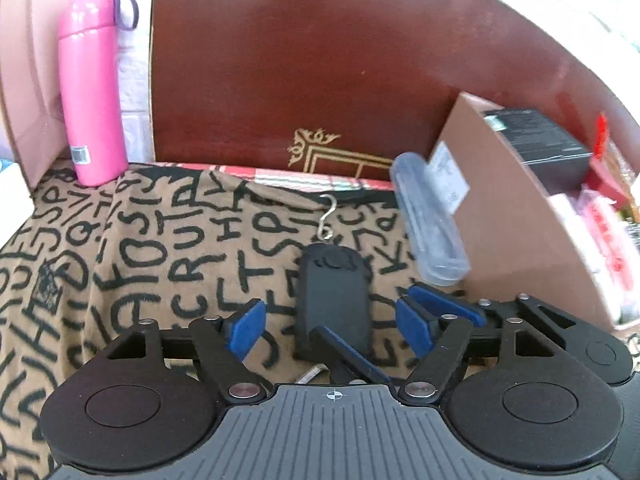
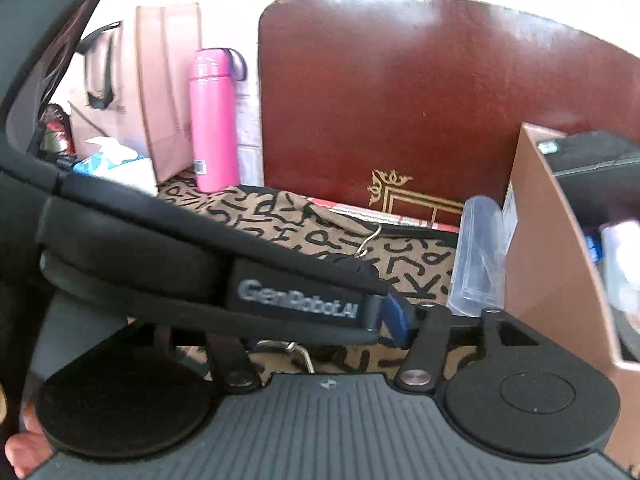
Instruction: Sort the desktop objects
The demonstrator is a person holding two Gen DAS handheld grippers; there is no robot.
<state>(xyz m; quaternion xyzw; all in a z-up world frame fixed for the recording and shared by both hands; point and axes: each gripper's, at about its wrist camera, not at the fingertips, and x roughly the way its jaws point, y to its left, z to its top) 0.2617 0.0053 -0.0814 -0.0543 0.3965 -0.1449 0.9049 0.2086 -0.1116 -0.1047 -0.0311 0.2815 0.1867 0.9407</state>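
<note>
A black hand-held scale with a metal hook [image 1: 334, 296] lies on the letter-patterned cloth [image 1: 140, 248], between the blue pads [image 1: 246, 330] of my open left gripper [image 1: 330, 332]. It touches neither pad. In the right wrist view the left gripper's body [image 2: 200, 276] crosses in front and hides most of my right gripper [image 2: 340, 320]; only its right blue pad [image 2: 398, 316] shows. The scale's hook shows there too [image 2: 366, 242]. A clear plastic case [image 1: 430, 220] leans against a brown cardboard box [image 1: 516, 232]. A pink bottle [image 1: 94, 88] stands at the back left.
A dark red board with gold ornament [image 1: 320, 80] stands behind the cloth. The cardboard box holds a black box [image 1: 540, 140] and red-white packages [image 1: 608, 232]. A pink paper bag [image 2: 160, 88] and tissue pack [image 2: 116, 160] are at the left. A metal handle [image 2: 296, 350] lies near the grippers.
</note>
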